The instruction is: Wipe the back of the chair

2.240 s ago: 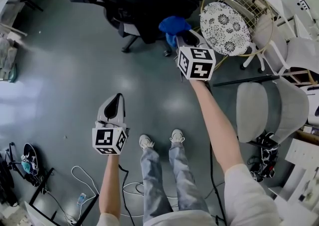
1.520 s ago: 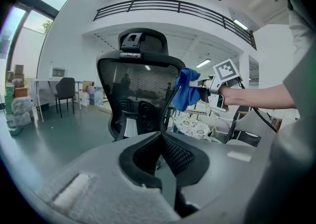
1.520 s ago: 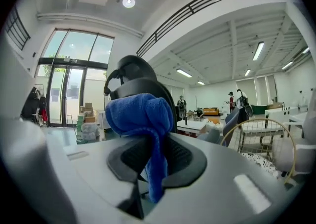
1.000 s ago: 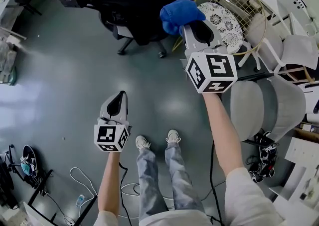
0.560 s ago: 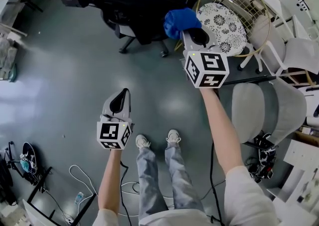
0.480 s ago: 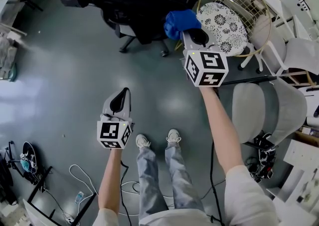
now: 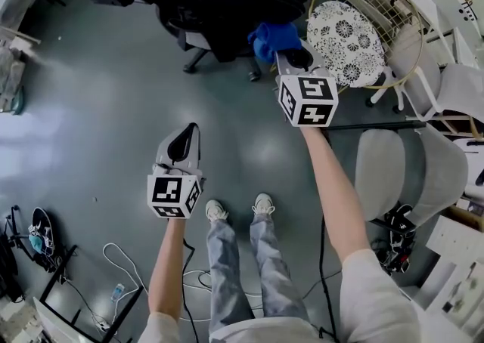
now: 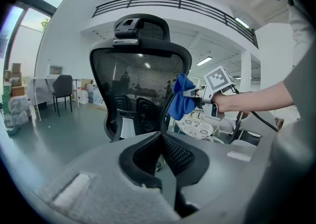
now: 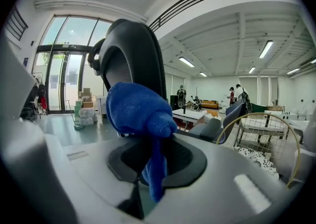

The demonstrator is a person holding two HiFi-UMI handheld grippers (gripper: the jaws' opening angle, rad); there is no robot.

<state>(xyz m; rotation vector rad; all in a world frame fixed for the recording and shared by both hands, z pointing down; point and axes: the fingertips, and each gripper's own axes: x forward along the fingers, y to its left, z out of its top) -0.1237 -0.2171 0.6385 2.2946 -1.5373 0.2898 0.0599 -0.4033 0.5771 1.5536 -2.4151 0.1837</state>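
While right gripper [image 7: 291, 53] pinches blue cloth [image 7: 271, 38] by the chair [image 8: 140, 77], left gripper [image 7: 182, 136] has fingers [image 8: 180, 156] together

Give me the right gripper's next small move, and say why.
Probably sweep the blue cloth inward across the chair's mesh back: the right gripper is shut on it, and it sits only at the back's right edge in the left gripper view.

left gripper [image 7: 184, 134]: lower-left of centre, jaws closed together, empty | left forearm: bare, reaching forward | right gripper [image 7: 286, 53]: upper centre, jaws clamped on blue cloth [image 7: 271, 35] | right arm: outstretched, white sleeve at shoulder
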